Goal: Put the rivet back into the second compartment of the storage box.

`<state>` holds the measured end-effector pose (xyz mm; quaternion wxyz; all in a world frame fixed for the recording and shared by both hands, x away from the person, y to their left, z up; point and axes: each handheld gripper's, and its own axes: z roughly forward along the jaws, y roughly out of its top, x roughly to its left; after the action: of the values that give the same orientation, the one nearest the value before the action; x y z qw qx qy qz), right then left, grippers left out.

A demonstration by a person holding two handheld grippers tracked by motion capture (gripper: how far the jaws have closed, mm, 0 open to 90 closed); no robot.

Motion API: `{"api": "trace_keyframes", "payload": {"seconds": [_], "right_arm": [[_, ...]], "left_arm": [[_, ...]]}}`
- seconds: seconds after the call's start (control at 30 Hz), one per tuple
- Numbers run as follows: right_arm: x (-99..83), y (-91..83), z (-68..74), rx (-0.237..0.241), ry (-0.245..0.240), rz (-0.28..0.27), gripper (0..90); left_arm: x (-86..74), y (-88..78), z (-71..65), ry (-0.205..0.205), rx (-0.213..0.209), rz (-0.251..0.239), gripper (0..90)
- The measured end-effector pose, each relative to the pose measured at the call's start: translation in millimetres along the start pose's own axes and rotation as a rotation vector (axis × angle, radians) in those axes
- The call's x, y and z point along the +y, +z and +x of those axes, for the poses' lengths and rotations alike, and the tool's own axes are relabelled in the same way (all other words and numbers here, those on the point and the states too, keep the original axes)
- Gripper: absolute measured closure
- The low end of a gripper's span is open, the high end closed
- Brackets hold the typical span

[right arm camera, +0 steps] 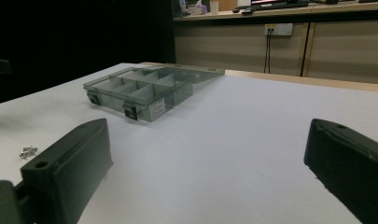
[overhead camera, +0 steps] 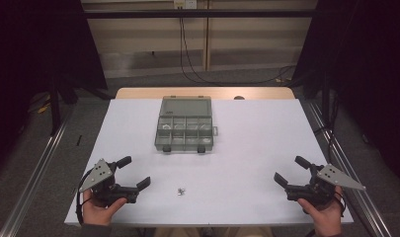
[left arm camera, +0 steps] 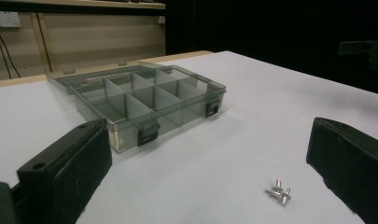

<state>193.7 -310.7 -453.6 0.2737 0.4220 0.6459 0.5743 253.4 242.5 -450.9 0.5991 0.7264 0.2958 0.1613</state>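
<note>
Lying loose on the white worktop [overhead camera: 266, 148], the small cluster of metal screws [overhead camera: 180, 190] sits near the front edge, well apart from the open compartment box [overhead camera: 184, 133] farther back at the middle. The screws are touching or nearly touching one another, and that is the first hazard: broad jaws closing on the heap would likely catch one and flick the others away, perhaps over the near edge. They are also low and round, so pads meeting the worktop first could pinch nothing or let a screw roll out sideways.

The left gripper [overhead camera: 132, 173] is the nearer one, just to the left of the screws, with its jaws spread wide and nothing between them; in the left gripper view the screws [left arm camera: 278, 191] lie ahead, closer to the right-hand jaw, so a straight descent would probably land off centre. The right gripper [overhead camera: 291, 170] rests well off at the far right, jaws likewise wide apart and empty.

A dropped screw could also bounce off a divider into the wrong compartment, and a knock on the box's front wall could shift it.
</note>
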Motion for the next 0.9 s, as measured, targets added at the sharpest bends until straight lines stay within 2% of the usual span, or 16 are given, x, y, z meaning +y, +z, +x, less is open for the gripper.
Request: {"api": "trace_keyframes", "payload": {"seconds": [0.07,0.13,0.23,0.37,0.47,0.6,0.7,0.8,0.9], "right_arm": [[0.3,2.1,-0.2,0.005,0.002,0.000,0.4],[0.5,3.9,0.9,0.007,-0.003,0.002,0.4],[0.7,4.1,2.8,0.009,-0.011,0.005,0.4],[1.2,2.8,3.4,0.012,-0.008,0.004,0.4],[0.9,4.0,3.2,0.014,-0.005,0.007,0.4],[-0.2,4.9,3.4,0.018,-0.010,0.017,0.4],[-0.7,4.1,3.0,0.023,-0.007,0.018,0.5],[-1.1,3.1,2.5,0.023,-0.013,0.022,0.7],[-1.4,1.1,2.5,0.019,-0.015,0.020,1.1]], "left_arm": [[-0.3,0.9,0.0,0.005,-0.008,0.009,0.0],[-0.3,2.9,0.6,-0.012,-0.013,0.013,0.0],[0.6,6.4,-0.8,-0.016,-0.007,0.015,0.0],[2.6,14.4,-3.6,-0.001,-0.007,0.027,0.0],[2.0,18.7,-5.0,-0.014,-0.002,0.042,0.0],[2.9,25.8,-9.0,-0.023,-0.013,0.063,0.0],[2.7,32.6,-11.6,-0.007,-0.031,0.076,0.0],[0.9,39.7,-13.1,-0.014,-0.044,0.089,0.0],[-0.9,46.2,-14.5,-0.001,-0.049,0.122,0.3]]}}
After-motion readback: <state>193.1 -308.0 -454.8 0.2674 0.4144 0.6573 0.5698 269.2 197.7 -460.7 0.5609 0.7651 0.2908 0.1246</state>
